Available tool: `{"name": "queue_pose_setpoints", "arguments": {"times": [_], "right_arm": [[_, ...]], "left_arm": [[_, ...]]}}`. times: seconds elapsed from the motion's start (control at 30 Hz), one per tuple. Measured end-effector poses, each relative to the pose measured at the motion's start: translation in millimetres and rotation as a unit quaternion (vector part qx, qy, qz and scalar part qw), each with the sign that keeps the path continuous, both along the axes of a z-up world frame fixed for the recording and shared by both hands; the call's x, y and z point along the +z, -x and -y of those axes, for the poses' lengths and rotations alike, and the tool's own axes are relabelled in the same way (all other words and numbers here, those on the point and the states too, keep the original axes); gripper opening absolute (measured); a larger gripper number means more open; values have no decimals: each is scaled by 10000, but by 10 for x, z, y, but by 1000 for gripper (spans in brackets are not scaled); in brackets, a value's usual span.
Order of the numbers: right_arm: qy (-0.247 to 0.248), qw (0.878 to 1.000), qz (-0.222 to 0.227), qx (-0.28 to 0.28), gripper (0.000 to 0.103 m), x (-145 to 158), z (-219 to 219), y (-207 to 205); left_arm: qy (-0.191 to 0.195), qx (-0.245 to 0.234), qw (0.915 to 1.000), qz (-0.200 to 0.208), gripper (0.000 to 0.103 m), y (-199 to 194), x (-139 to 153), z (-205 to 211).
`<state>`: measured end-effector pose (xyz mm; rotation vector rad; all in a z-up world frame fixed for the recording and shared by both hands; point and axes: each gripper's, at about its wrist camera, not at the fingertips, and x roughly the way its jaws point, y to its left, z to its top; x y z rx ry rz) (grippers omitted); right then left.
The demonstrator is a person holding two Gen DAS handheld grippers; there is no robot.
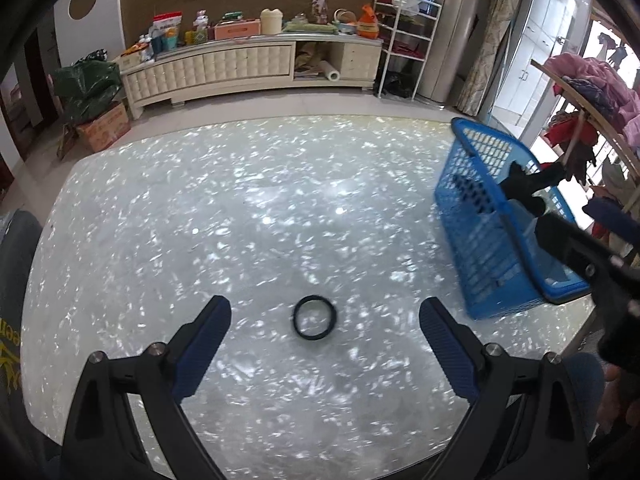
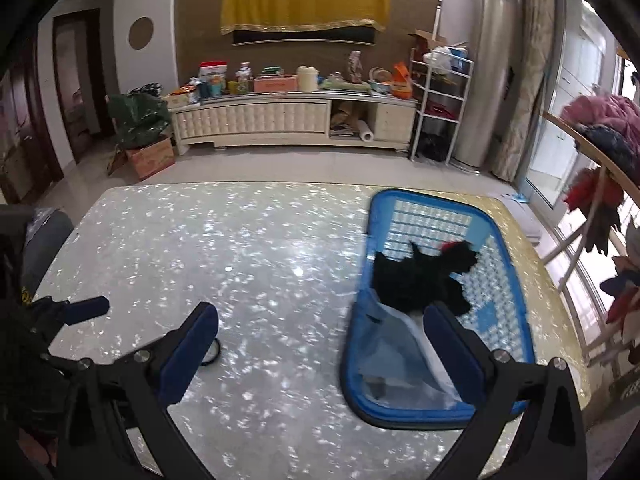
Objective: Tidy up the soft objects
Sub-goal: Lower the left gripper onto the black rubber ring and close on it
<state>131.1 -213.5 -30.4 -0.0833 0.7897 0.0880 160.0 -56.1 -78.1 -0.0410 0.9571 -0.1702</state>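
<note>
with the left gripper (image 1: pixel 325 322) spread wide around the black hair band (image 1: pixel 314 317) near the bench's (image 1: pixel 200 220) front edge, lower squarely and pinch one side before carrying it to the blue basket (image 2: pixel 496 240), over which the right gripper (image 2: pixel 320 334) hangs wide and empty.

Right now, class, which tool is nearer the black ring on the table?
Left. The left tool is open with the black ring just ahead between its fingers; the right tool, also open, is off towards the blue basket.

Behind the speckled table (image 2: pixel 200 240) I saw a cream cabinet (image 2: pixel 256 120) crowded with boxes and jars, under a yellow cloth (image 2: pixel 304 4). A white wire rack (image 2: pixel 440 108) stood right of it; a cardboard box (image 2: pixel 150 158) sat left.
</note>
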Motion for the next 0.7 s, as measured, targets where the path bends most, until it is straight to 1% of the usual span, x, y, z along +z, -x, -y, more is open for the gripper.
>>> {"name": "queue_pose_setpoints", "arguments": {"times": [0.1, 0.23, 0.27, 0.47, 0.5, 0.63, 0.7], "right_arm": [[14, 9999, -40, 147, 103, -63, -109, -47], [63, 9995, -118, 269, 103, -160, -232, -127], [67, 9994, -149, 291, 103, -194, -244, -158], [112, 9989, -289, 350, 103, -335, -335, -294], [141, 9989, -297, 347, 103, -353, -336, -306], [190, 9987, -374, 283, 103, -388, -299, -365], [204, 9987, -404, 241, 103, -419, -283, -387]], "left_arm": [[-21, 34, 10000, -68, 86, -5, -63, -108], [45, 39, 9997, -232, 86, -64, -187, -238], [46, 41, 9996, -280, 84, -85, -229, -259], [-2, -38, 9985, -544, 81, -236, -483, -276], [-12, -55, 9983, -588, 79, -260, -530, -269], [4, -118, 9968, -791, 79, -377, -712, -265], [1, -165, 9960, -877, 76, -427, -793, -252]]}}
